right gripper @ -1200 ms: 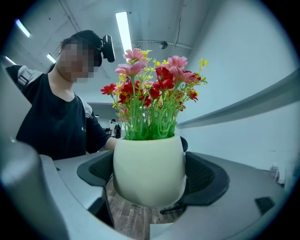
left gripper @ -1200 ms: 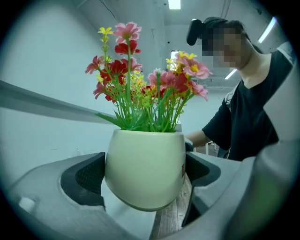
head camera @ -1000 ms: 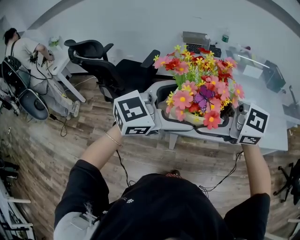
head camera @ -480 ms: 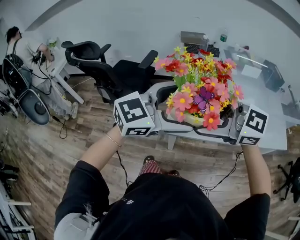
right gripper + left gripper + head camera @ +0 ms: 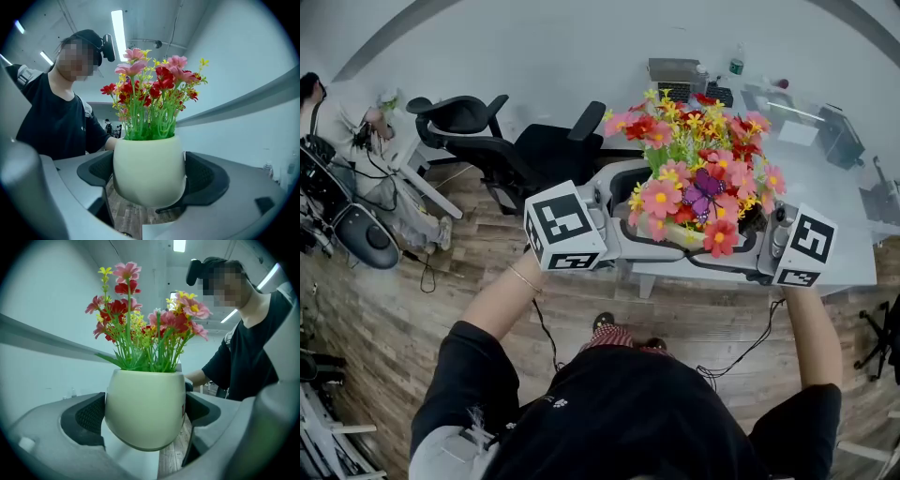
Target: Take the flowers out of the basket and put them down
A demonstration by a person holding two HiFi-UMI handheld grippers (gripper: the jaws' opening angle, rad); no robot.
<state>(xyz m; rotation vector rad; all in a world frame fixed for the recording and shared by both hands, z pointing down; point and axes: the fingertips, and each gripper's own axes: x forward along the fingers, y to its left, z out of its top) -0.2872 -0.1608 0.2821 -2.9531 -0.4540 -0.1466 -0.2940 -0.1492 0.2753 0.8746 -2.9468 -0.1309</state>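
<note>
1. Flowers (image 5: 698, 159) in pink, red and yellow, on green stems, stand upright in a rounded cream pot (image 5: 144, 401).
2. Pot and blooms are held in the air at the near edge of a white desk (image 5: 830, 202), with wooden floor (image 5: 412, 281) showing beneath.
3. Left gripper (image 5: 145, 412) has its jaws spread wide around the pot, both dark pads pressed against the pot's sides.
4. Right gripper (image 5: 151, 176) clamps the same pot from the opposite side, its jaws equally wide and its pads touching the cream wall.
5. Bare forearms in black sleeves reach forward to the two marker cubes.
6. Black office chair (image 5: 516, 150) stands left of the desk, and a keyboard (image 5: 694, 92) lies at the desk's far end.
</note>
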